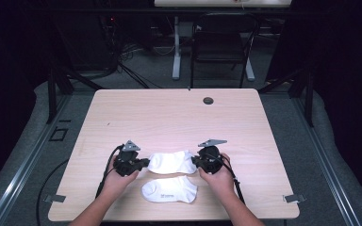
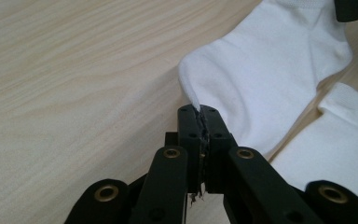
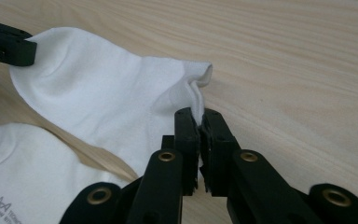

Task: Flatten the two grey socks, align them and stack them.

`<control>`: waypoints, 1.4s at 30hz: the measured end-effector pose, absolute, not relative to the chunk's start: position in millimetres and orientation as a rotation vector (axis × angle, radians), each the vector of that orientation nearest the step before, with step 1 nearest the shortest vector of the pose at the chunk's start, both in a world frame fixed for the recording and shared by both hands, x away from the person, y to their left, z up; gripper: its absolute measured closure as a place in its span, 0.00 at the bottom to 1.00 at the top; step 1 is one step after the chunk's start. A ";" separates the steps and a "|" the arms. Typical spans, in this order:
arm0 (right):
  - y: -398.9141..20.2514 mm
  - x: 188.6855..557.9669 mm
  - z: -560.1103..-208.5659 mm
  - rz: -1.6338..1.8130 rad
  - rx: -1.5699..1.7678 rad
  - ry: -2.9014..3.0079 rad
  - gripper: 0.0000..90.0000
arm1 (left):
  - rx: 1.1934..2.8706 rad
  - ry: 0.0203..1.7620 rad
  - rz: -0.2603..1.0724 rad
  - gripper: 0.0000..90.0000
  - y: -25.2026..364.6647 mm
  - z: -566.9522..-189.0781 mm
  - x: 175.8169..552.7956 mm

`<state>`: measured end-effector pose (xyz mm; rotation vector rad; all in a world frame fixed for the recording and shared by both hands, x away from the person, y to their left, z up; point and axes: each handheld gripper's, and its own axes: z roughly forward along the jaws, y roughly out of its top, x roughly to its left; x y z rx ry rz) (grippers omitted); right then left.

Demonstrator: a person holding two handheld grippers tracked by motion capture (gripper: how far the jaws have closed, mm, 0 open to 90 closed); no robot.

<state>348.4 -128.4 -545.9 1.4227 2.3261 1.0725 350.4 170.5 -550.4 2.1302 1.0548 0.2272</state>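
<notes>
Two white ankle socks lie near the table's front edge. The far sock is stretched between my grippers. My left gripper is shut on its left end, and the cloth is pinched between the jaws of that gripper. My right gripper is shut on the sock's right end, with a fold caught where that gripper closes. The near sock lies flat and free, with small grey print on it.
The wooden table has a round cable hole at the back. Behind it stand a black chair and a white desk leg. Cables trail off the front edge from both grippers.
</notes>
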 end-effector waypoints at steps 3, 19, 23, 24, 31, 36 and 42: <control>-128.4 344.1 -542.8 1.083 1.413 2.330 0.96 | 2.128 1.046 0.226 0.99 173.0 -549.7 345.5; -126.8 309.7 -531.4 1.126 1.359 2.371 0.96 | 2.074 1.029 0.171 0.99 184.9 -540.7 311.7; -128.3 298.5 -529.9 1.146 1.355 2.366 0.96 | 2.065 1.017 0.162 0.99 185.9 -538.1 302.8; -128.5 296.3 -529.9 1.149 1.350 2.361 0.96 | 2.064 1.017 0.158 0.99 186.1 -537.5 300.3; -130.7 276.7 -529.0 1.145 1.328 2.367 0.96 | 2.055 1.014 0.161 0.99 186.9 -535.3 284.6; -131.3 266.9 -530.6 1.148 1.319 2.374 0.96 | 2.056 1.001 0.162 0.99 185.3 -533.9 275.5; -128.9 264.4 -535.3 1.147 1.310 2.383 0.96 | 2.077 0.992 0.176 0.99 183.3 -536.3 271.4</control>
